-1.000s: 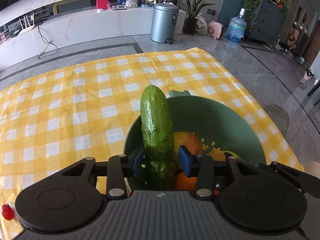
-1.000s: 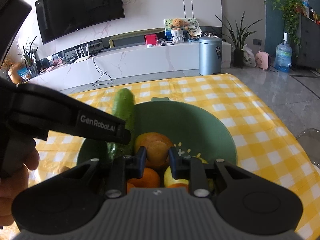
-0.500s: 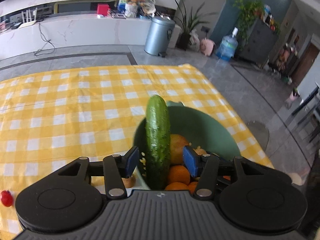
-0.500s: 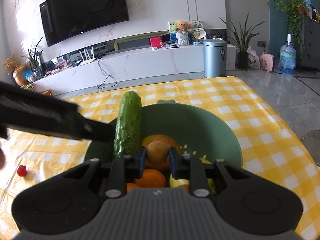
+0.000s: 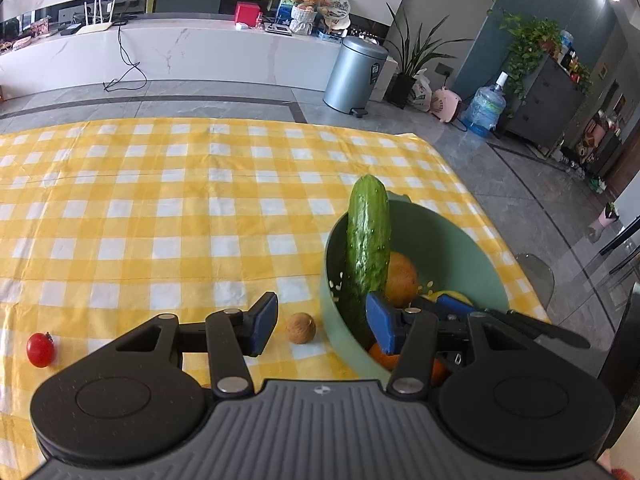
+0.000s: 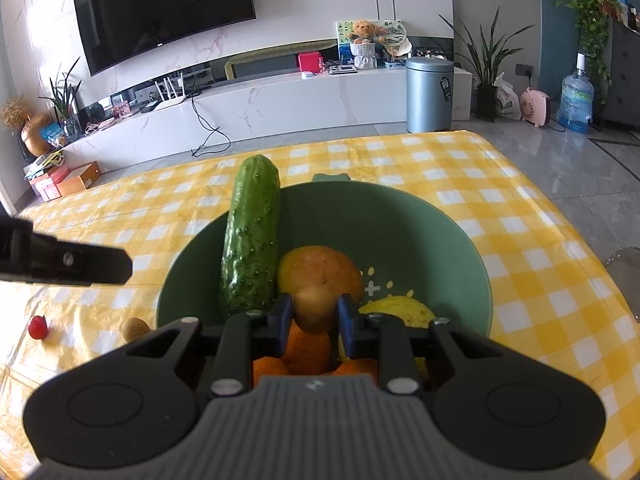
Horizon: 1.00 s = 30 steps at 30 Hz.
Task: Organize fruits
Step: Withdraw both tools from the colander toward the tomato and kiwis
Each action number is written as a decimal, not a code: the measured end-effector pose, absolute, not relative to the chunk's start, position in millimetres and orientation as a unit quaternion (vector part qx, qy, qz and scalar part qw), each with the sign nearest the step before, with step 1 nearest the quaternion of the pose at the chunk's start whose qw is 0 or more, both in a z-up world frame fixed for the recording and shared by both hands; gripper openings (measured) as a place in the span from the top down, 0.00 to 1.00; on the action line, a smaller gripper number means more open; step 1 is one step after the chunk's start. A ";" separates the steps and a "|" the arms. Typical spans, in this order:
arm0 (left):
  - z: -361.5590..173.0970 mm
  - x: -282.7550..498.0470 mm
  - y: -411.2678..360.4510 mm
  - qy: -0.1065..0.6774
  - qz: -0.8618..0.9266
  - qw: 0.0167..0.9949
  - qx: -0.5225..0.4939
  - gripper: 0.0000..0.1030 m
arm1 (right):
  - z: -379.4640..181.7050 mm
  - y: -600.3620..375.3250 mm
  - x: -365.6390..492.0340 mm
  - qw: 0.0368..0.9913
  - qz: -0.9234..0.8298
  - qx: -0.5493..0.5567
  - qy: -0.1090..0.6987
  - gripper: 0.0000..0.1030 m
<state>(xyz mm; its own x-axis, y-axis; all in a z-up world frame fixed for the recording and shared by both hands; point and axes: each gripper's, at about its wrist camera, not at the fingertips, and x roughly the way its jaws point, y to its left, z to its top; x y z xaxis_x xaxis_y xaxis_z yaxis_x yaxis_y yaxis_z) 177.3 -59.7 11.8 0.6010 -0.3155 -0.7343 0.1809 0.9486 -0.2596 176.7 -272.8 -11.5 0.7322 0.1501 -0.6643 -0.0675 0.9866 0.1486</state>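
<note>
**Cucumber let go, left fingers drawn aside from the bowl**

Since a second ago the left gripper (image 5: 322, 326) has released the long bumpy green cucumber (image 5: 368, 256) and slid away to the left of it, so its blue-padded fingers (image 5: 262, 324) now stand wide apart with nothing pressed between them (only tablecloth and bowl rim show in the gap).

Farthest left on the yellow-and-white checked table (image 5: 160, 208) lies a small red cherry tomato (image 5: 40, 349). Further right, just beside the bowl's outer wall, sits a small round brown fruit (image 5: 301, 328). Next comes the pale green round bowl (image 5: 460, 248): the cucumber leans steeply inside it against the left rim, its top reaching above the rim. Touching its right side is a large orange-yellow round fruit (image 6: 320, 268), with smaller oranges (image 6: 308, 346) low in the bowl and a yellow lemon (image 6: 400, 308) to the right.

Over the bowl, the right gripper (image 6: 314, 320) has its fingers narrow around a small brown oval fruit (image 6: 314, 308); they are opening, with the fruit between the pads, and whether the pads press it cannot be told.
</note>
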 end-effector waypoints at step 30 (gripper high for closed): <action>48.6 99.7 17.7 0.354 -0.070 0.932 0.020 0.42 | 15.6 -185.9 95.1 0.949 0.141 0.069 0.272 0.53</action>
<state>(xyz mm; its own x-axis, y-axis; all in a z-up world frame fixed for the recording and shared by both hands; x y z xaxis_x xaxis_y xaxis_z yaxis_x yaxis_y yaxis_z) 99.7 17.7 48.6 0.7396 -0.1171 -0.6628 0.1456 0.9893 -0.0124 95.1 -185.9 15.6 0.8124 0.3057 -0.4965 -0.2312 0.9506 0.2071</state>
